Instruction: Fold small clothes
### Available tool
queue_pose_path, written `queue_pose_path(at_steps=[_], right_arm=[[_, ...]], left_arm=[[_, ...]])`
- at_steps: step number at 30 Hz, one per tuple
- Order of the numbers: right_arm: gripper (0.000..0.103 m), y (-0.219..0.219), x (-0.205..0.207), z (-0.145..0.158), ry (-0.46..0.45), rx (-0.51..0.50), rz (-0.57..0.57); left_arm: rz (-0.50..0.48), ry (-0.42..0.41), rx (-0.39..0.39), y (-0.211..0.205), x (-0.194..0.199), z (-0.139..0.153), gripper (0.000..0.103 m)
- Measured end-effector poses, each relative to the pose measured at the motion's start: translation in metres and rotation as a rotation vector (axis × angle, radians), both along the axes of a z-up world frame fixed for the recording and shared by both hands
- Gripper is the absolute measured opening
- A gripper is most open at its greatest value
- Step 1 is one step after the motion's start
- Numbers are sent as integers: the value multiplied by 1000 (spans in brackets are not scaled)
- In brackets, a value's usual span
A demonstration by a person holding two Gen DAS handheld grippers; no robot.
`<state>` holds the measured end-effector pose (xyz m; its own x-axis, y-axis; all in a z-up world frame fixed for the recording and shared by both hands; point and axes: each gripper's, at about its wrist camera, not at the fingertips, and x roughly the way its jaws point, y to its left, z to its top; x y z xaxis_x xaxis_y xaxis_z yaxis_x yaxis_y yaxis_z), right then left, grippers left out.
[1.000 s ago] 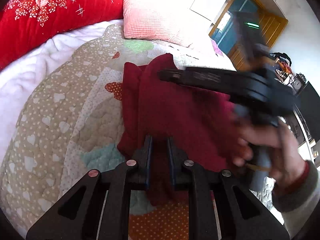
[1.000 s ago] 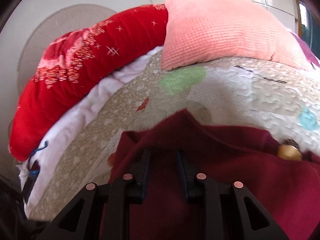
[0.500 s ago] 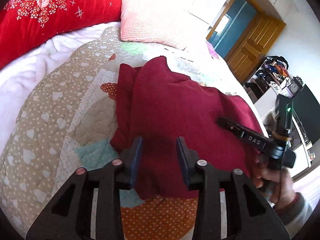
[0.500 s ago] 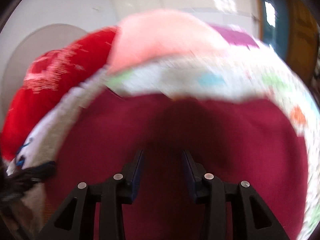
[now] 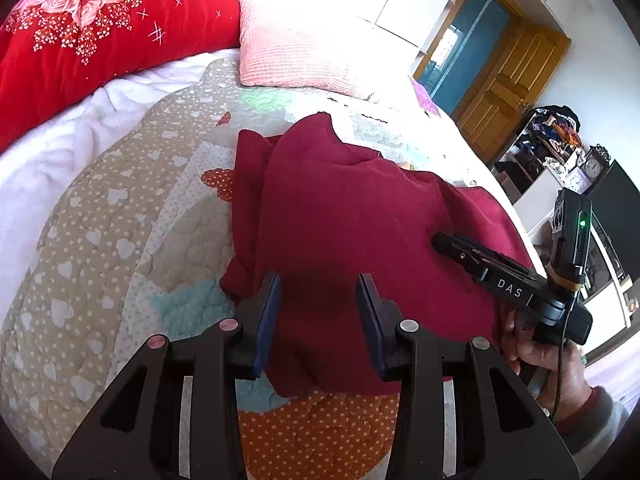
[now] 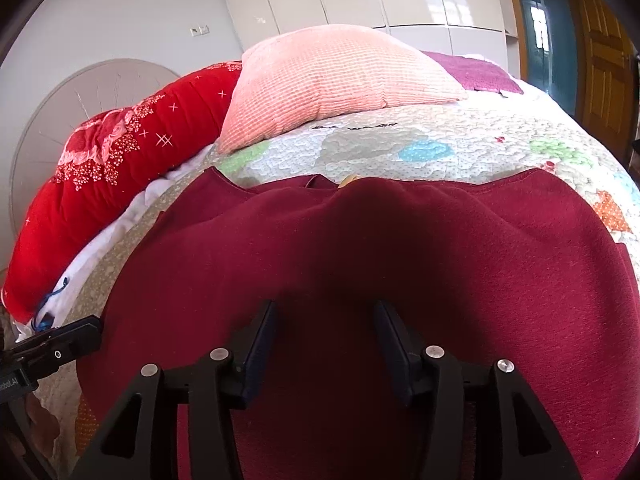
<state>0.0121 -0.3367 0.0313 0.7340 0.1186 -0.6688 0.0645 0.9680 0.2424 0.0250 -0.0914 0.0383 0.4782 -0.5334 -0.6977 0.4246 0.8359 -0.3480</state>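
Matt maroon cloth garment (image 5: 360,216) lies on a stitched, quilted bedspread (image 5: 120,240).

Both spread wide, gripping nothing: left gripper (image 5: 318,312) over the maroon garment's (image 5: 360,216) near edge, right gripper (image 6: 326,344) low above its middle.

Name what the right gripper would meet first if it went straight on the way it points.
Most likely the maroon garment: the open right gripper hangs just over it, and the cloth fills the view ahead. The pink pillow lies well beyond.

Bare quilt (image 5: 120,248) left of the maroon garment (image 5: 360,208); pink pillow (image 6: 336,80) and red blanket (image 5: 100,36) beyond.
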Motion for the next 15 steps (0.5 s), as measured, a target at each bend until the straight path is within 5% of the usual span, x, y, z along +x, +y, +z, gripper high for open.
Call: queue_pose_path(at_steps=[10, 15], right_arm=[[61, 8, 1, -1, 3, -39, 21], [66, 18, 9, 11, 102, -95, 30]], left_arm=[[4, -13, 6, 1, -6, 4, 38], [7, -19, 7, 1, -7, 7, 39]])
